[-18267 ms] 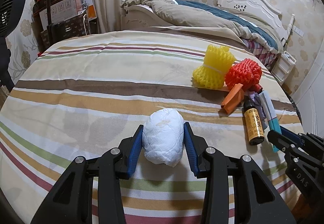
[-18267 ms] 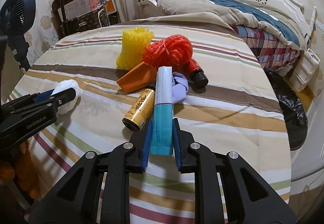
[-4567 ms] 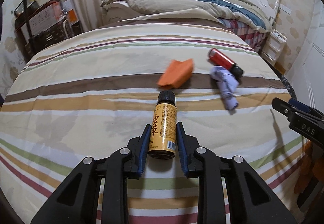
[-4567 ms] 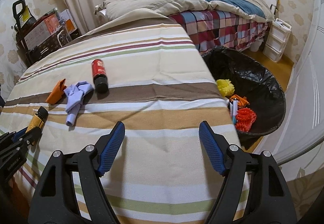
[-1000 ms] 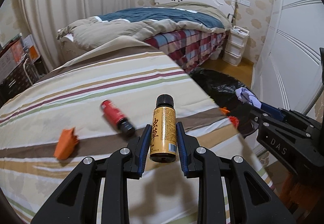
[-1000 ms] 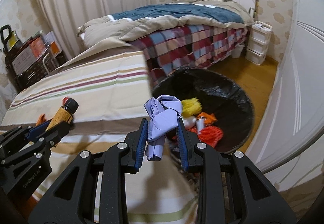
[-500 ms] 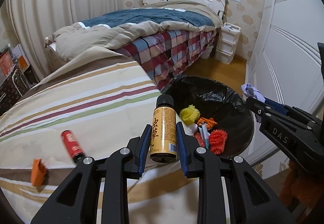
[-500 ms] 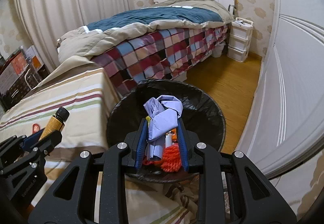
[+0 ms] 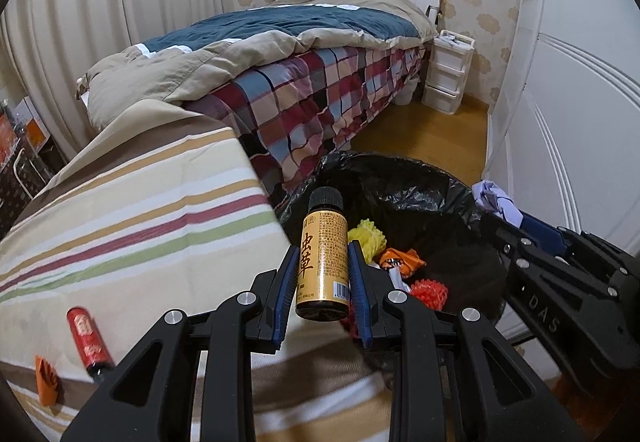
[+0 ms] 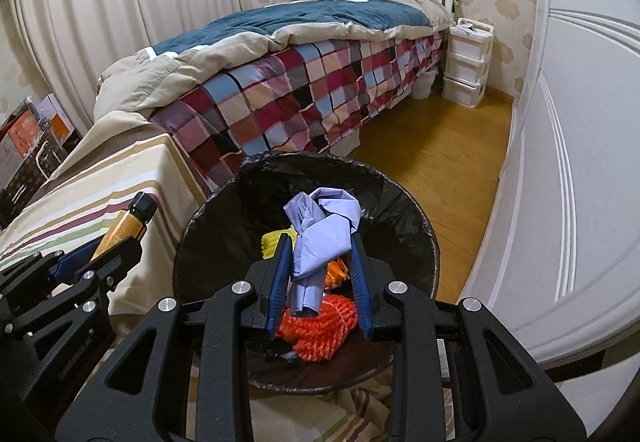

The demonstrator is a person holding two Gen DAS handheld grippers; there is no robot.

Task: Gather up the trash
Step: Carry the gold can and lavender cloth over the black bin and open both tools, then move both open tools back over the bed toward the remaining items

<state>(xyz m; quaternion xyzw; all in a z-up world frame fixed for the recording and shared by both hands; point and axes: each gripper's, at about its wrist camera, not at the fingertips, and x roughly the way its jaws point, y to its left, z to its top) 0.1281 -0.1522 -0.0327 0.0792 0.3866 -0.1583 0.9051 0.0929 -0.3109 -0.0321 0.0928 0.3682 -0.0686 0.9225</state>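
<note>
The right gripper (image 10: 320, 274) clamps a crumpled cloth (image 10: 320, 234) over the bin (image 10: 224, 202). The left gripper (image 9: 322, 282) grips a bottle (image 9: 323, 262) nearer the striped table (image 9: 140, 210); released early, it could strike the bin's near rim.

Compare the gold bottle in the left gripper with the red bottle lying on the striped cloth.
The gold bottle is clamped in the left gripper and held up in the air; the red bottle lies loose on its side on the striped cloth. The gold bottle sits at the bin's edge; the red bottle lies farther from it. Both look black-capped.
</note>
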